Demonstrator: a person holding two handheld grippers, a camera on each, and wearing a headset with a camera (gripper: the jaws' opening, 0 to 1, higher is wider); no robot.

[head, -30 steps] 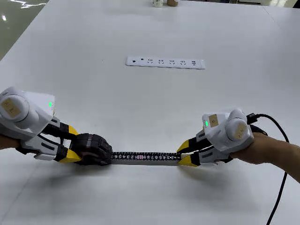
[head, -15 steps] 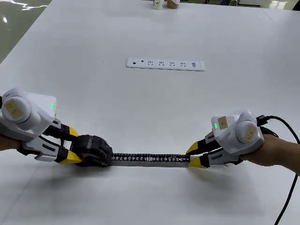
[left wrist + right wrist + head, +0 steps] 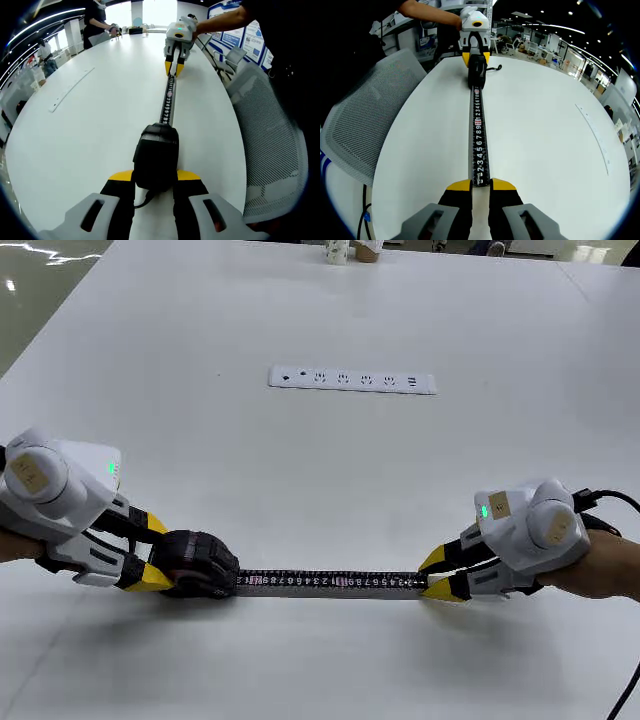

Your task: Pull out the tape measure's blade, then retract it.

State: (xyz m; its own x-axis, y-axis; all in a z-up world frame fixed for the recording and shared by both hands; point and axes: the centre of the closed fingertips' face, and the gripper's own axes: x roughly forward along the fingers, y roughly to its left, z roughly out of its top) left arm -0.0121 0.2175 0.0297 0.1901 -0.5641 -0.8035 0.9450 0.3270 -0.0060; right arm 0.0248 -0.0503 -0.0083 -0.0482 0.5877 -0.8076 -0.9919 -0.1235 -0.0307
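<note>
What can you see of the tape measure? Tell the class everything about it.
The tape measure has a black, chunky case, plastic or rubber by its look, lying on the white table with the left gripper shut on it. Its dark blade, printed with pale numerals and a pink mark, runs out straight and flat along the table to the right gripper, whose jaws pinch its end.

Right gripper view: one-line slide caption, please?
Right tongs pinch the end of the blade, stretched straight across the white table to the black case gripped by the left tongs.
</note>
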